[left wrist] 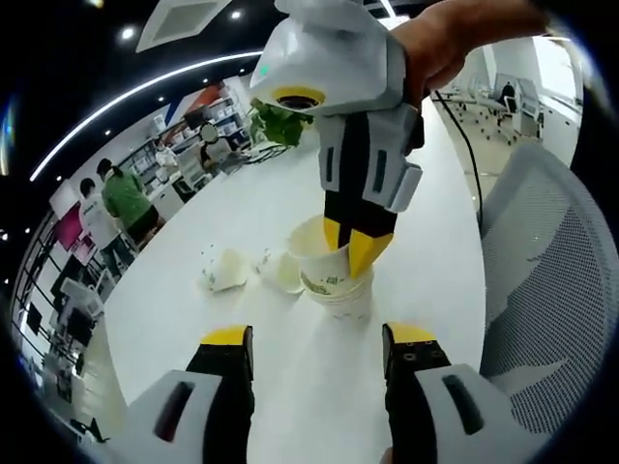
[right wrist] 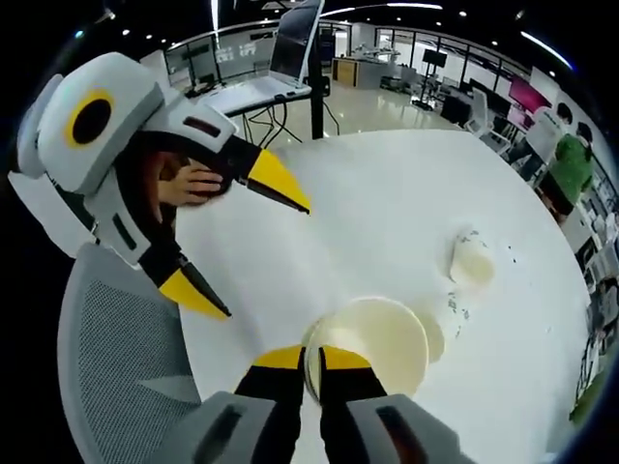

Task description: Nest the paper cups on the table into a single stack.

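Right hand-held gripper (right wrist: 300, 372): its two yellow-tipped jaws are standing almost together, pinching the near rim of a cream paper cup stack (right wrist: 372, 346) that is sitting upright on the white table (right wrist: 387, 203). In the left gripper view the same right hand-held gripper (left wrist: 359, 244) is reaching down from above, its jaw tips closing over the rim of the cup stack (left wrist: 334, 280), whose side is carrying green print. Left hand-held gripper (left wrist: 319, 353): its jaws are standing wide apart and holding nothing, with the stack lying just beyond and between them. In the right gripper view the left hand-held gripper (right wrist: 251, 242) is showing to the left of the stack, well apart from it, jaws spread, a person's hand (right wrist: 189, 184) gripping it. Beyond the stack, two more paper cups are lying on their sides on the table: one (left wrist: 227, 271) farther left, one (left wrist: 283, 271) just beside the stack. A grey mesh chair (left wrist: 546, 280) is standing at the table edge.
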A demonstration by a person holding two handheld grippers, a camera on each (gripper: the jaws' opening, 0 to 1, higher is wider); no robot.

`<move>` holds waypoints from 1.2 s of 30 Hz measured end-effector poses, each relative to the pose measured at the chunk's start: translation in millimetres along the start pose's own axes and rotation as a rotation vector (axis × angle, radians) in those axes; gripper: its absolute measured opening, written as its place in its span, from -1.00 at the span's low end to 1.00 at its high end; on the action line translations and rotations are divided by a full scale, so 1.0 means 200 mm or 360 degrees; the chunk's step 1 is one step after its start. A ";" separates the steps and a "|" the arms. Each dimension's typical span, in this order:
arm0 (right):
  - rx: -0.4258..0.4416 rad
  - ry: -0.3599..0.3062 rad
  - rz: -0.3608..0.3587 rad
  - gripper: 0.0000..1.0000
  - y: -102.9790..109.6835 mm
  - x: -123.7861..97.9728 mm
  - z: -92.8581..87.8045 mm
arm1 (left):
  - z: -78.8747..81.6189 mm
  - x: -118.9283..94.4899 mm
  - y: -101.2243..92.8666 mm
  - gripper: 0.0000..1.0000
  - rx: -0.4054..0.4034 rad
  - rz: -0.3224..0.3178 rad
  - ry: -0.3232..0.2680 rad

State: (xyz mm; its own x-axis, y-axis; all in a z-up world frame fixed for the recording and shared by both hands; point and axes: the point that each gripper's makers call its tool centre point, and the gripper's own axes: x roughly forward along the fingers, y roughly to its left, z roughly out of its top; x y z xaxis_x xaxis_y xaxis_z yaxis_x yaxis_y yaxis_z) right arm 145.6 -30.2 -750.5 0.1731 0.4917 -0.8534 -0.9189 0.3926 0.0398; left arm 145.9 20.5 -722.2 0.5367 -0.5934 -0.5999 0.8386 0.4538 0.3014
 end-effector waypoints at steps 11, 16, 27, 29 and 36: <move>0.0052 -0.0087 -0.0020 -0.88 0.01 -0.05 0.01 | 0.00 0.00 -0.01 0.04 0.0008 -0.0007 0.0006; 0.0112 -0.0133 -0.0019 -0.86 -0.01 -0.05 0.01 | -0.01 0.00 -0.01 0.04 0.0003 -0.0003 0.0008; 0.0231 -0.0259 -0.0047 -0.84 -0.04 -0.12 0.03 | -0.01 0.01 -0.02 0.04 -0.0011 -0.0001 0.0013; 0.0265 -0.0300 -0.0065 -0.84 -0.05 -0.14 0.02 | -0.01 0.01 -0.03 0.04 -0.0012 0.0000 0.0015; 0.0443 -0.0514 -0.0182 -0.81 -0.14 -0.23 0.06 | -0.02 0.00 -0.03 0.04 -0.0020 0.0006 0.0023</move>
State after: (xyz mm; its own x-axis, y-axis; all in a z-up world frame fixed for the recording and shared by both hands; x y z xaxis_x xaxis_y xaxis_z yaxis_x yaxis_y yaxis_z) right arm 168.3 -54.7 -706.5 0.4109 0.6330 -0.6561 -0.7644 0.6314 0.1305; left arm 141.2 21.0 -727.5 0.5384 -0.5820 -0.6094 0.8352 0.4646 0.2943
